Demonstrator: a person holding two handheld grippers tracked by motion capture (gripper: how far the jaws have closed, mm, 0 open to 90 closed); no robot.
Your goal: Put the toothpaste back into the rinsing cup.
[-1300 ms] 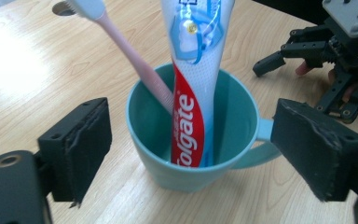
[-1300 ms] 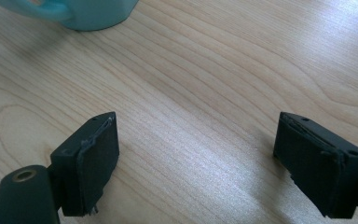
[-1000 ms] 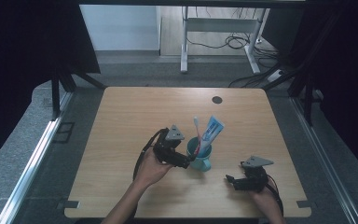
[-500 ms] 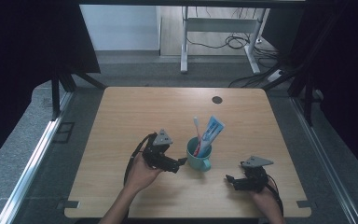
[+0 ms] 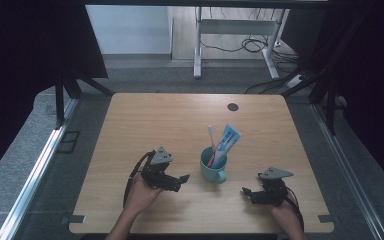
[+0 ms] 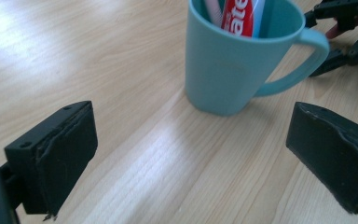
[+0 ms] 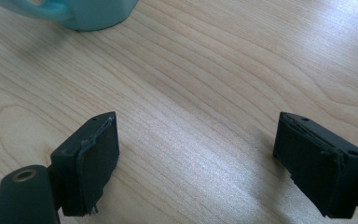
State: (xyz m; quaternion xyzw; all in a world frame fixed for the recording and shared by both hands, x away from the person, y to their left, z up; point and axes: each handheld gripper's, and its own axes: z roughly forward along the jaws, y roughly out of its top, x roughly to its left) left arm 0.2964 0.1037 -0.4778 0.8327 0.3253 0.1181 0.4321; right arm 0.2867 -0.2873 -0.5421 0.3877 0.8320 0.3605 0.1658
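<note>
Resting low on the desk [image 5: 130, 120], the left gripper [image 5: 179, 181] has its jaws spread wide with nothing between them, pointing at the teal mug [image 5: 213, 165] just beside it. Toothpaste [image 5: 227, 141] and toothbrush [image 5: 211, 145] stand in the mug. Right gripper [image 5: 248, 194] gapes empty too, near the mug's handle side.

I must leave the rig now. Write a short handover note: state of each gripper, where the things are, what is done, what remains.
Left gripper: open, empty, low over the table, jaws pointing at the mug but apart from it.
Right gripper: open, empty, near the front right of the table, jaws pointing toward the mug.
Things: the teal mug stands upright between the grippers, handle toward the right gripper. The toothbrush and the toothpaste tube stand inside it.
Done: both items appear to be placed in the mug.
Left: probably nothing; check that the mug is steady.
</note>
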